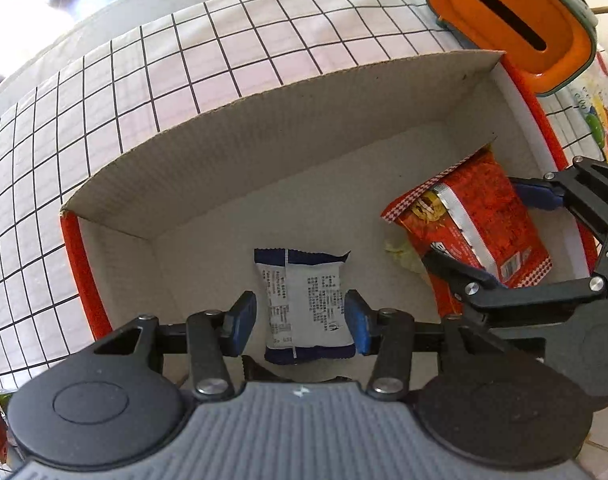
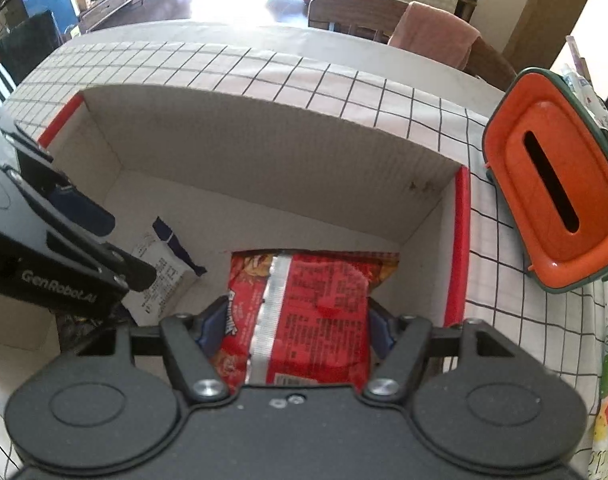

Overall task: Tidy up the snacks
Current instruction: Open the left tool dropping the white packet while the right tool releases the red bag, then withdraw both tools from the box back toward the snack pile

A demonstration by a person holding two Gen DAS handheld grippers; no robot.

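Observation:
A white cardboard box point(image 1: 264, 128) with red edges sits on the checked tablecloth. My left gripper point(image 1: 300, 322) is inside the box, shut on a white and navy snack packet point(image 1: 304, 300). My right gripper point(image 2: 292, 326) is shut on a red noodle packet point(image 2: 311, 312) and holds it low inside the box at its right side. In the left wrist view the red packet point(image 1: 483, 224) and the right gripper point(image 1: 503, 232) show at the right. In the right wrist view the white packet point(image 2: 160, 276) and the left gripper point(image 2: 84, 240) show at the left.
An orange tissue holder point(image 1: 511, 20) with a dark slot stands beyond the box's right corner; it also shows in the right wrist view point(image 2: 551, 204). A colourful printed sheet point(image 1: 595, 116) lies right of the box. Chairs point(image 2: 359, 12) stand beyond the table. A green scrap point(image 1: 403, 256) lies in the box.

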